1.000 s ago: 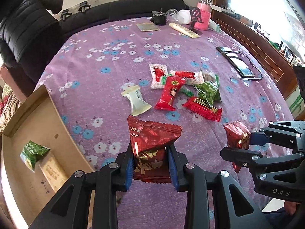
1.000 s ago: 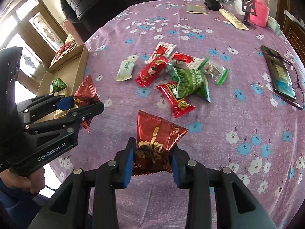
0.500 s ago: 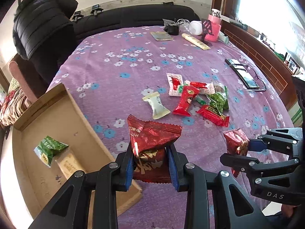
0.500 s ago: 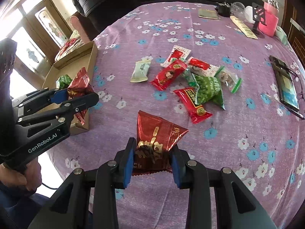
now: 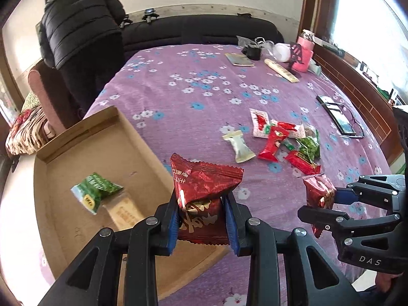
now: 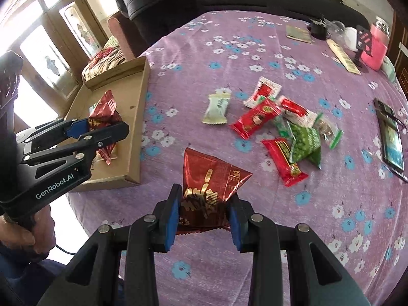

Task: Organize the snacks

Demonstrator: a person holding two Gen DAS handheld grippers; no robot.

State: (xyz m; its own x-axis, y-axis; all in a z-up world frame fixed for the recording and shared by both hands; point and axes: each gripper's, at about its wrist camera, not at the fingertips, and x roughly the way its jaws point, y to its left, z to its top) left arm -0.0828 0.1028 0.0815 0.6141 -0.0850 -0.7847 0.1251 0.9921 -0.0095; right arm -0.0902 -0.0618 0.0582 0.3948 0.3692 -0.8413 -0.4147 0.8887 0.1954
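Left tool (image 5: 201, 219) clamped dark red snack pack (image 5: 204, 186) at frame bottom centre — right tool (image 6: 204, 216) clamped second red pack (image 6: 209, 186); cardboard tray (image 5: 102, 137) lower left.

"GenRobot.AI" stood in white on the black body of the left gripper (image 6: 102, 130); "DAS" marked the right gripper (image 5: 329, 201). Print on the snack packets could not be read.

Tablecloth (image 5: 204, 97): you see purple with white and blue flowers.
Packets in your grippers: both dark red foil (image 5: 201, 191) (image 6: 206, 191) with gold lettering.
Gripper pads (image 5: 173, 219): blue on black fingers.
Cardboard tray (image 5: 84, 137): plain brown.
Packet in the tray (image 5: 94, 193): green.
Bottle at the far edge (image 5: 304, 54): pink.
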